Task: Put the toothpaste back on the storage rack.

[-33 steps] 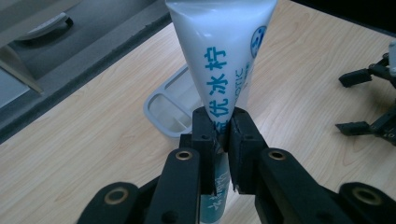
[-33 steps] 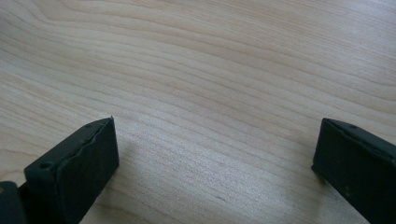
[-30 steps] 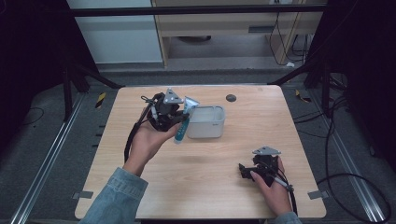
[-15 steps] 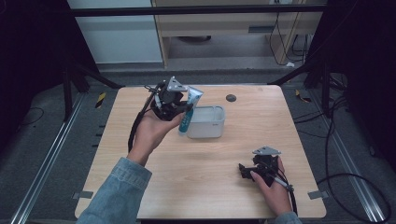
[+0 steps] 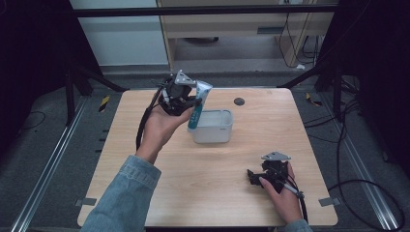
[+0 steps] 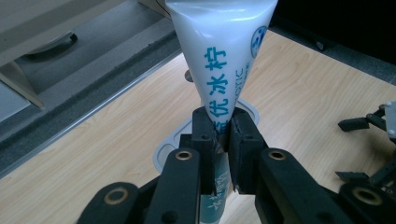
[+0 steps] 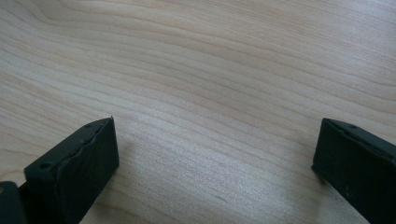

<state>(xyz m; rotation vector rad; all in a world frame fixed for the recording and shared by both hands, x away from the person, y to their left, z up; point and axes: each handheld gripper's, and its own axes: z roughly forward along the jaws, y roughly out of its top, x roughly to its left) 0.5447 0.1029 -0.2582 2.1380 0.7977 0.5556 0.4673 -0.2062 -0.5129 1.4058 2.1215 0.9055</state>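
Left tongs (image 5: 189, 102) clamp the tube (image 5: 198, 104); right tongs (image 5: 253, 176) wide open, empty; lower the tube toward four o'clock into the box (image 5: 213, 126).

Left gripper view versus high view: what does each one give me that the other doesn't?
Left gripper view: the blue lettering on the tube and the left gripper pinching it near the lower end. High view: the whole table, the dark disc, and the right gripper held low near the front edge, jaws apart. Both: the tube hanging over the white bin, and wood tabletop around it.
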